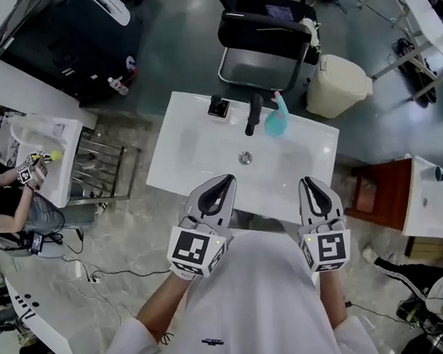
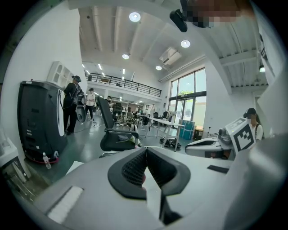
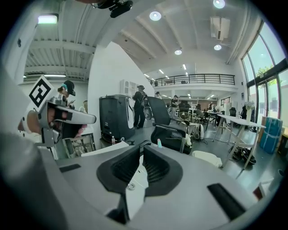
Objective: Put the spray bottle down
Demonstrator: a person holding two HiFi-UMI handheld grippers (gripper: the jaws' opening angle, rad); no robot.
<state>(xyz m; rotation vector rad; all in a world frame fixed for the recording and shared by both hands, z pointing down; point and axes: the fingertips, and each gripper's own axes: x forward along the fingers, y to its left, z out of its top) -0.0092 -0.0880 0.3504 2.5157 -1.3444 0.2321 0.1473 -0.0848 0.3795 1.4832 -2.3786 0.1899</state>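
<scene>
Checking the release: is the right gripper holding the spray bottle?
No: the spray bottle stands on the sink ledge beside the faucet, while the right gripper is shut and empty, apart from it.

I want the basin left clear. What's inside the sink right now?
Only the drain shows inside the sink. The spray bottle stands on its back rim. The left gripper and right gripper cover parts of its near edge.
</scene>
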